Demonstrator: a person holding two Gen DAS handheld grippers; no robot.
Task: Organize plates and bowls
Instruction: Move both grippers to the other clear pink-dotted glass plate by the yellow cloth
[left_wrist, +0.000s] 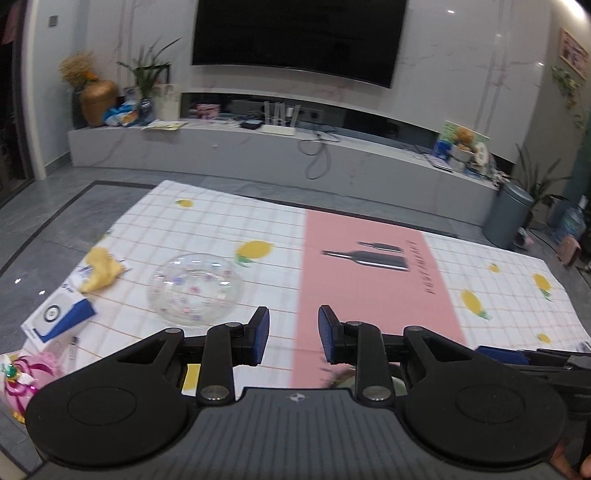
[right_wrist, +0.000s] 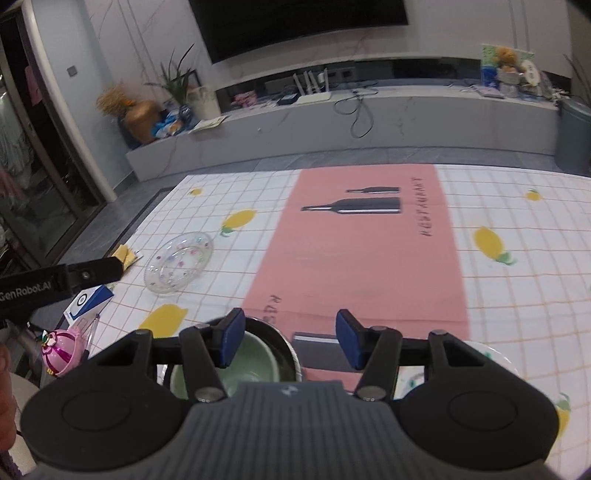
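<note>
A clear glass plate (left_wrist: 195, 288) with small coloured dots lies on the checked lemon tablecloth, ahead and left of my left gripper (left_wrist: 293, 321). That gripper hovers above the cloth, open, with nothing between its blue pads. In the right wrist view the same glass plate (right_wrist: 179, 262) lies far left. My right gripper (right_wrist: 291, 332) is open and holds nothing. Just below its left finger a pale green bowl (right_wrist: 251, 363) sits inside a metal bowl (right_wrist: 290, 354). A white plate (right_wrist: 487, 352) shows partly under its right finger. The left gripper (right_wrist: 112, 267) reaches in from the left edge.
A pink placemat (right_wrist: 362, 258) with bottle prints runs across the table's middle. At the left edge are a yellow cloth (left_wrist: 101, 271), a blue and white box (left_wrist: 55, 317) and a pink ornament (right_wrist: 61, 350). Beyond the table stand a low TV bench (left_wrist: 258, 155) and a grey bin (left_wrist: 508, 216).
</note>
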